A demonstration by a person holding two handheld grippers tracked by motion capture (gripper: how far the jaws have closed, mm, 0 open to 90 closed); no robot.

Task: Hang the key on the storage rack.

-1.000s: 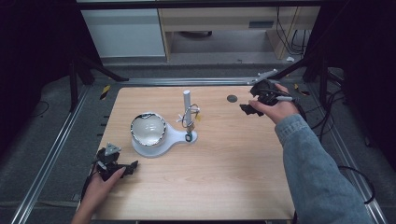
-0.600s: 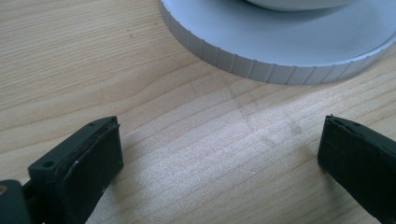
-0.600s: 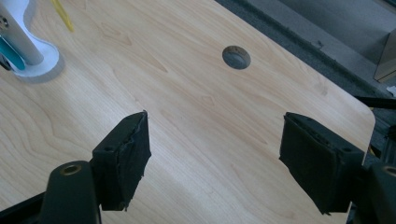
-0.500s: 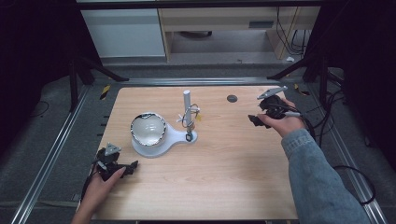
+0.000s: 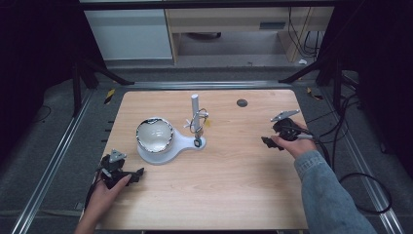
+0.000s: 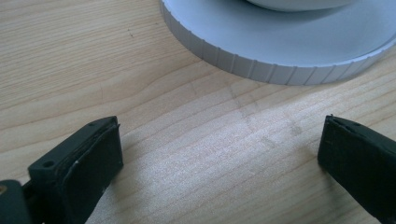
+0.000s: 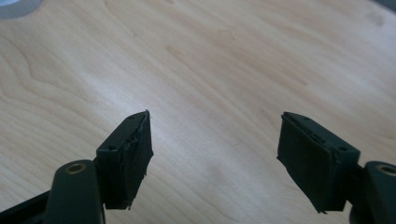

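On the wooden table [image 5: 229,185], a white base [image 5: 168,148] carries a shiny bowl [image 5: 154,135] and a short post [image 5: 195,105] hung with small parts. The left gripper [image 5: 138,172] rests near the table's left edge, jaws spread wide and empty, just beside the base. The right gripper [image 5: 266,141] sits by the right edge, jaws wide apart, holding nothing.

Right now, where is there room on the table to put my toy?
Bare wood lies between the white round-based stand and the right gripper, and along the wooden table's near edge. It is crowded around the stand and shiny bowl.
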